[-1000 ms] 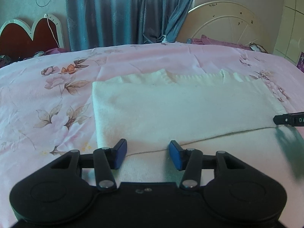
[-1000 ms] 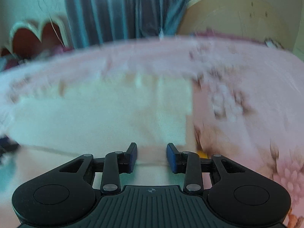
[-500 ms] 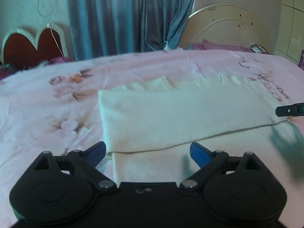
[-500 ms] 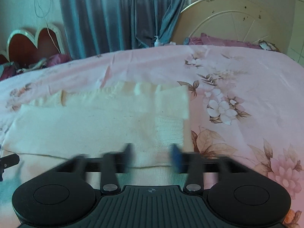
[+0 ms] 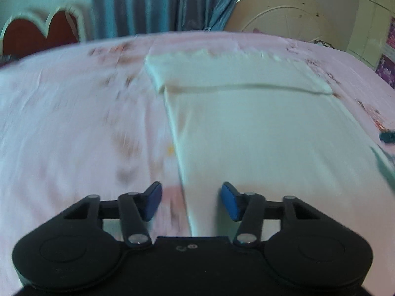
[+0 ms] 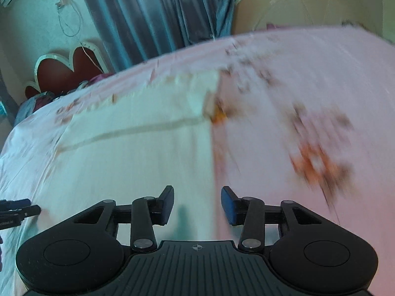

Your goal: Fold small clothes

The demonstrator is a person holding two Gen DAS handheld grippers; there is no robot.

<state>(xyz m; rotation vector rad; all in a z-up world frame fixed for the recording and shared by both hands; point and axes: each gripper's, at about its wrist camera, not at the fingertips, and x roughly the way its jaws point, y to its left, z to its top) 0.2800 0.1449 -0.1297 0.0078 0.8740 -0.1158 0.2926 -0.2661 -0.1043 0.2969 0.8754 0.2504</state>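
A cream garment point(image 5: 259, 128) lies flat on the pink floral bedsheet point(image 5: 74, 123), its far end folded over into a band point(image 5: 234, 74). My left gripper point(image 5: 191, 203) hovers low over the garment's left edge. Its jaws are closing, with that edge running between the blue pads point(image 5: 228, 204), which do not press on it. In the right wrist view the same garment point(image 6: 138, 153) shows its right edge between the jaws of my right gripper point(image 6: 196, 204), which are also closing without pinching it. Each gripper's tip shows at the other view's rim: the left gripper point(image 6: 17, 212) and the right gripper point(image 5: 387, 137).
Blue curtains point(image 5: 158, 2) hang behind the bed. A heart-shaped red headboard point(image 5: 37, 32) stands at the far left, and a round cream frame point(image 5: 284, 12) at the far right. Pink sheet spreads on both sides of the garment. Both views are motion-blurred.
Both grippers let go of the folded-over edge, spread wide, then drew back toward the garment's near part and out to its side edges. Their jaws have narrowed again.
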